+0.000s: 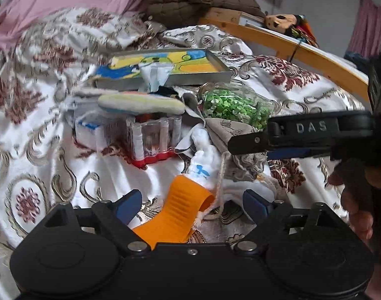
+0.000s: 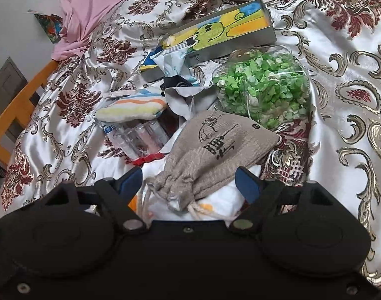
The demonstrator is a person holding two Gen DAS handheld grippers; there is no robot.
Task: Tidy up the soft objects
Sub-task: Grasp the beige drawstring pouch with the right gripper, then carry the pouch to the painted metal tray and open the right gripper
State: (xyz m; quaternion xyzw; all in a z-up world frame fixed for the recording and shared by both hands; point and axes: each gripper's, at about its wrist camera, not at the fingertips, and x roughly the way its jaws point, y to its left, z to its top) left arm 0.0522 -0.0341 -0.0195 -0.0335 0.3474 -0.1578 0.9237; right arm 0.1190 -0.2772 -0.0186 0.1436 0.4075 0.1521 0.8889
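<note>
Two views differ: the right wrist shows the grey drawstring pouch (image 2: 215, 147) on the bedspread (image 2: 340, 125), its neck between the right gripper's (image 2: 190, 182) spread jaws, untouched. Only the left wrist shows an orange piece (image 1: 175, 210) between the left gripper's (image 1: 190, 205) spread jaws.

A glossy satin floral bedspread (image 2: 340, 80) carries a coarse grey woven drawstring pouch (image 2: 215, 145), a clear shiny jar of green paper stars (image 2: 263, 90) and a matt metal-edged tin box (image 2: 240, 32).

Both grippers share one build — matte black plastic bodies with round housings, silver screws and blue finger pads. The left gripper (image 1: 191, 203) and right gripper (image 2: 193, 183) match; raised letters "DAS" mark the right one's side.
</note>
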